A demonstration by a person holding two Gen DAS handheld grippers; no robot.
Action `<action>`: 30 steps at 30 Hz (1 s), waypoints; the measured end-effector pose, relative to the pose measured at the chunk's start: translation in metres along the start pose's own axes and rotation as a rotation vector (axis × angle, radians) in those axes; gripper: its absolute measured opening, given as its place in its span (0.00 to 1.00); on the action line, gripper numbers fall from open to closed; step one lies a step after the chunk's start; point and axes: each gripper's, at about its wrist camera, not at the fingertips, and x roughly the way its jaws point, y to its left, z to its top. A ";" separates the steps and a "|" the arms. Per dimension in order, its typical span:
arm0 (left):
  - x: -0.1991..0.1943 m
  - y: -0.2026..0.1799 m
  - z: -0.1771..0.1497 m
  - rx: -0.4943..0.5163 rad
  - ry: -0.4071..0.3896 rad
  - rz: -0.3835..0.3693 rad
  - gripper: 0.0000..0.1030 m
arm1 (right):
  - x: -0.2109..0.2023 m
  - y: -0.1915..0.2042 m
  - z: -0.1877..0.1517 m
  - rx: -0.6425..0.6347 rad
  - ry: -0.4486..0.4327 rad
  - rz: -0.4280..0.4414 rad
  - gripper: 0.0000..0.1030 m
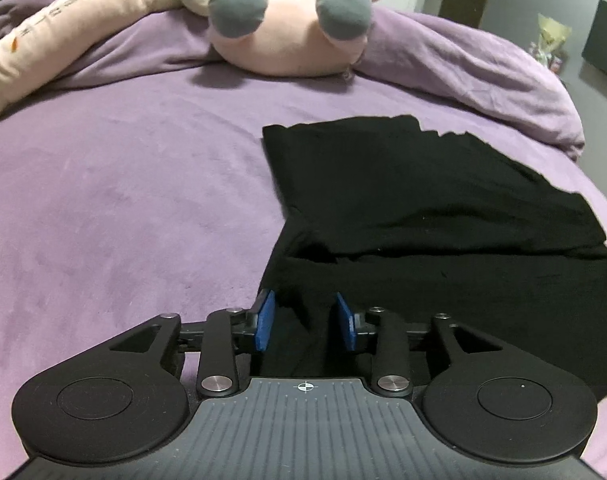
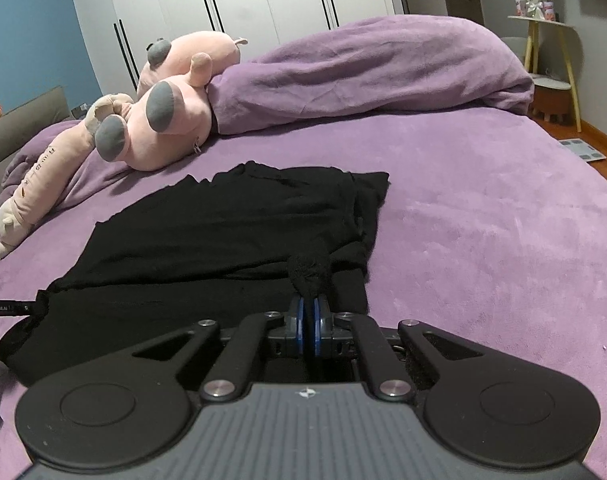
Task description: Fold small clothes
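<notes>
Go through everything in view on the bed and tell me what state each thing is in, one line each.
black garment: partly folded, lying flat on the bed.
left gripper: jaws apart, black cloth between them, pads not pressing it.
right gripper: jaws shut on a bunched bit of the garment's near edge.
purple duvet: heaped at the far side.
pink plush toy: lying against the duvet.

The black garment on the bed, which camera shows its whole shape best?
The right wrist view: the black garment lies almost fully in frame, folded edges visible, one bunched corner pinched in the right tongs. The left wrist view cuts it off at the right edge.
</notes>
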 end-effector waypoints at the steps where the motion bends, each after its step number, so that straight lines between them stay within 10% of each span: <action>1: 0.002 0.000 0.001 -0.001 0.004 0.002 0.36 | 0.002 -0.001 0.000 0.002 0.005 -0.004 0.05; 12: -0.004 0.013 0.009 -0.074 0.002 -0.022 0.07 | 0.013 -0.002 0.001 -0.016 0.037 -0.020 0.04; 25: -0.063 0.007 0.088 -0.130 -0.305 -0.124 0.06 | -0.019 0.010 0.075 0.007 -0.233 -0.014 0.03; 30: 0.009 0.009 0.102 -0.137 -0.171 -0.079 0.06 | 0.045 0.002 0.093 0.016 -0.137 -0.039 0.03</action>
